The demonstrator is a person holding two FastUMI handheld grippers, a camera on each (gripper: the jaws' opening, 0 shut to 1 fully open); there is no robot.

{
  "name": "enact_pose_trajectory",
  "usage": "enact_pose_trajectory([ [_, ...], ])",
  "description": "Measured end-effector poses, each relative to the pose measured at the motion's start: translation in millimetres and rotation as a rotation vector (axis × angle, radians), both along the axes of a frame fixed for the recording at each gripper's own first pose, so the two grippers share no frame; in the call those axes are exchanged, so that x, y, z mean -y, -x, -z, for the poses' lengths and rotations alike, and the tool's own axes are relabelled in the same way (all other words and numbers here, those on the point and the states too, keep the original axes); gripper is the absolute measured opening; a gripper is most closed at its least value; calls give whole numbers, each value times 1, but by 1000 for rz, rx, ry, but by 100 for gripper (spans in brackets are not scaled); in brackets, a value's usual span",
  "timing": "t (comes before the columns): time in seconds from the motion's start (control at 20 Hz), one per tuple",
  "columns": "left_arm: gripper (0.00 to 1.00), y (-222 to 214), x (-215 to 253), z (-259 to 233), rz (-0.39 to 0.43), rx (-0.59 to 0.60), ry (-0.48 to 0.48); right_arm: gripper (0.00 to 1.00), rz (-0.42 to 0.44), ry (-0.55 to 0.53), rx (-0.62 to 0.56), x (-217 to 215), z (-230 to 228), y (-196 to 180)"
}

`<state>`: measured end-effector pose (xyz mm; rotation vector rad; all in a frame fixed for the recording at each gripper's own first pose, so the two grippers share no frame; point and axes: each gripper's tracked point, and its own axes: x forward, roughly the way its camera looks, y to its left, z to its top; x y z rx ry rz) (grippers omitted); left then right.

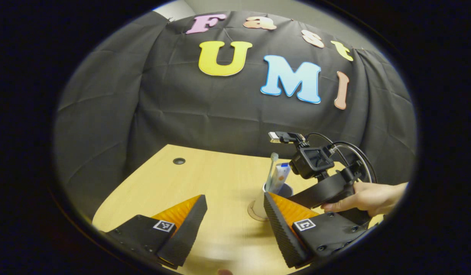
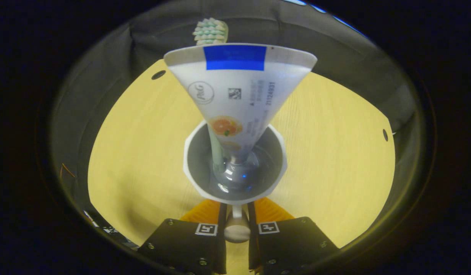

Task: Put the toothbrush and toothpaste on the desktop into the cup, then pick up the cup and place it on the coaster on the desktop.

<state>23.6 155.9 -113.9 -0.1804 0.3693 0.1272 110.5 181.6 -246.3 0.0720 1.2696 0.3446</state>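
A white cup [image 2: 191,168] holds a white toothpaste tube [image 2: 239,91] and a toothbrush [image 2: 210,32], both upright. My right gripper [image 2: 236,219] is shut on the cup's handle [image 2: 236,228], one finger on each side. In the left gripper view the cup [image 1: 287,188] with toothpaste [image 1: 280,176] and toothbrush [image 1: 273,162] stands over a round tan coaster [image 1: 254,212]; whether it rests on it I cannot tell. My left gripper [image 1: 234,198] is open just in front, nothing between its fingers; its right finger hides much of the cup.
A hand [image 1: 367,198] holds the right gripper, whose camera [image 1: 312,162] sits above the cup. The wooden table [image 1: 205,179] has a cable hole [image 1: 179,160] at the back left and meets the black cloth wall behind.
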Motion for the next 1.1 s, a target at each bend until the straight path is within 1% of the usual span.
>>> enact_pose_trajectory([
  [0.05,95,0,0,0,-3,0,1,24,-5,5,2,-1,5,2],
  [0.1,97,1,1,-1,-4,1,2,25,-7,6,1,-2,4,1],
  [0.25,97,-1,2,-4,-11,7,-2,28,-6,-11,20,0,0,0],
  [0.35,96,-3,5,-8,-10,15,-9,33,-14,-25,42,1,-5,1],
  [0.55,97,-6,9,-15,-1,36,-27,32,-10,-83,113,9,-32,0],
  [0.7,96,-7,11,-21,7,48,-43,31,28,-135,164,20,-59,3],
  [0.75,96,-7,13,-25,11,53,-45,33,42,-152,184,24,-68,6],
  [0.8,96,-8,15,-27,16,54,-48,31,57,-160,205,30,-76,8],
  [0.95,96,-10,28,-39,37,77,-61,30,87,-143,309,57,-100,15],
  [1.0,96,-12,34,-41,45,83,-67,31,94,-123,348,70,-108,17],
  [1.1,96,-16,46,-48,63,98,-72,31,111,-46,410,101,-121,26],
])
